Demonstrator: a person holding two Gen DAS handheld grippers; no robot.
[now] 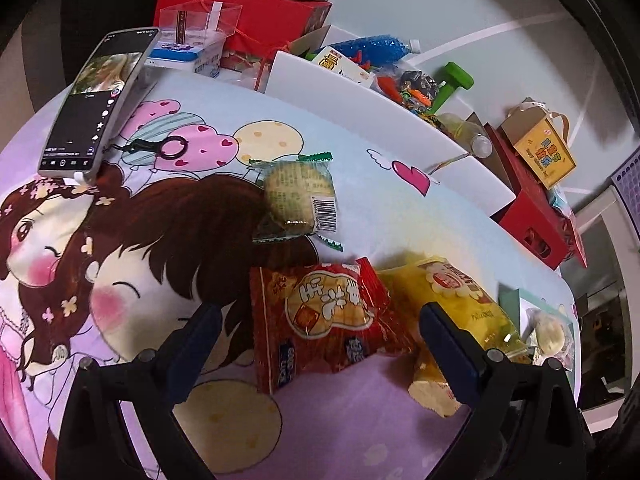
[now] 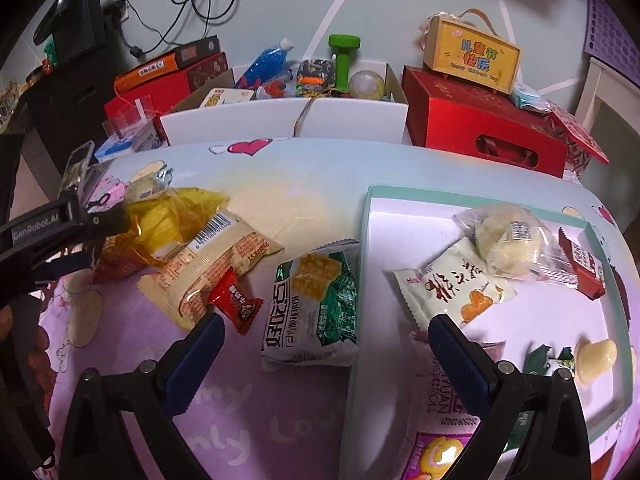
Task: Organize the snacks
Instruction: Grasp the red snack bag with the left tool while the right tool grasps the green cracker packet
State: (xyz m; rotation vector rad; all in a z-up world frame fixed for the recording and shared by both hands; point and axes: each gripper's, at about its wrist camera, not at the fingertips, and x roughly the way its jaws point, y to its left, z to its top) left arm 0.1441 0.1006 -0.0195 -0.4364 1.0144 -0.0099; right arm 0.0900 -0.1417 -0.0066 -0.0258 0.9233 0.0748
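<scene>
My left gripper (image 1: 324, 334) is open, low over the cartoon-printed cloth, with a red snack bag (image 1: 324, 320) lying between its blue fingers (image 1: 200, 336). A yellow bag (image 1: 460, 300) lies just right of it and a round cookie packet (image 1: 298, 196) lies further ahead. My right gripper (image 2: 328, 346) is also open, above a green-and-white cracker packet (image 2: 312, 312). A small red candy (image 2: 236, 302) and the yellow bag (image 2: 208, 248) lie to its left. At the right a teal-rimmed tray (image 2: 366, 240) holds several snacks, among them a white packet (image 2: 448, 288) and a bagged pale pastry (image 2: 508, 240).
A phone (image 1: 96, 100) with a lit screen rests at the cloth's far left. Behind the cloth stand a white cardboard box (image 2: 280, 120) full of toys, a red gift box (image 2: 480, 128) with a yellow box (image 2: 476, 56) on top, and more red boxes (image 1: 248, 12).
</scene>
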